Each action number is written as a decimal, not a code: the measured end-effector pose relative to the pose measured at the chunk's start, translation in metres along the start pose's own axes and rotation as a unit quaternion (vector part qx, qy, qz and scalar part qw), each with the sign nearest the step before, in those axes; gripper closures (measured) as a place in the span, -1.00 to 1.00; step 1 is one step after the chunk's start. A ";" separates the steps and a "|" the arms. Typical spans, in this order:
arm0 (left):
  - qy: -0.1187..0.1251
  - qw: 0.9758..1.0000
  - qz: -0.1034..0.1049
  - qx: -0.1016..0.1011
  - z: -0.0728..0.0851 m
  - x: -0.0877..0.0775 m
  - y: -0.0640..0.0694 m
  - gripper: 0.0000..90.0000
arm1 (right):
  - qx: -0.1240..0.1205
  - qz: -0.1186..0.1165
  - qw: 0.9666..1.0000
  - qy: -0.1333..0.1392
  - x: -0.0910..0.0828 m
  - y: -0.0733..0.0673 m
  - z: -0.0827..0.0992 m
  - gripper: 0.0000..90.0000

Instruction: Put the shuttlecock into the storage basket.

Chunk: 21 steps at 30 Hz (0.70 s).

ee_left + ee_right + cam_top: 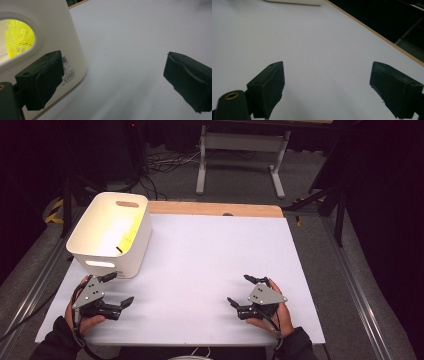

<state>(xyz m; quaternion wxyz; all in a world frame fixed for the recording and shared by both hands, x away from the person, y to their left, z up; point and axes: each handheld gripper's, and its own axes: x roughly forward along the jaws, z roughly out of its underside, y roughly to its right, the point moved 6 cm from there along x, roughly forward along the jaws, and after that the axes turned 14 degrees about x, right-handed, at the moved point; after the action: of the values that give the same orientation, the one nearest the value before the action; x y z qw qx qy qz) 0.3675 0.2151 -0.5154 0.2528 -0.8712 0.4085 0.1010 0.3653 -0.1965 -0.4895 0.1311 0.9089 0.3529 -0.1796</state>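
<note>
Black jaws stand wide apart on both hand-held tools, and neither pair holds anything. Nearest the person, the left gripper sits at the near left of the white table, held in the left hand, with one jaw tip just beside the near wall of the white bin; whether it touches the wall cannot be told. In the left gripper view, that jaw lies right in front of the bin's wall, beside a small printed label with a barcode, while the other jaw hangs over bare table surface.

At the near right, well apart from the bin, the right gripper rests low over the table in the right hand, its jaws pointing toward the table's middle. In the right gripper view, bare white surface runs ahead between the jaws to the wooden edge strip.

Farther back on the left stands the bin, with oval handle cutouts in its near and far walls. Through the near cutout a yellow item shows inside.

Beyond the table's far wooden edge lie dark cables on the floor and the white legs of a frame.
</note>
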 end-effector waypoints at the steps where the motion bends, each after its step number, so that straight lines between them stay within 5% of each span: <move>1: 0.002 1.000 0.000 0.000 0.000 0.000 0.000 -0.91 | 0.002 -0.001 1.000 0.001 0.000 0.000 0.000 -0.69; 21: 0.015 1.000 0.009 0.002 -0.004 -0.002 0.001 -0.90 | 0.009 0.014 1.000 -0.005 0.002 0.002 0.000 -0.70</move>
<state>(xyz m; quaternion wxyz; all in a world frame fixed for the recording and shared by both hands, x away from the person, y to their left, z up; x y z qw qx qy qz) 0.3652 0.2134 -0.5120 0.2470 -0.8686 0.4201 0.0893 0.3678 -0.1964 -0.4905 0.1273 0.9138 0.3384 -0.1850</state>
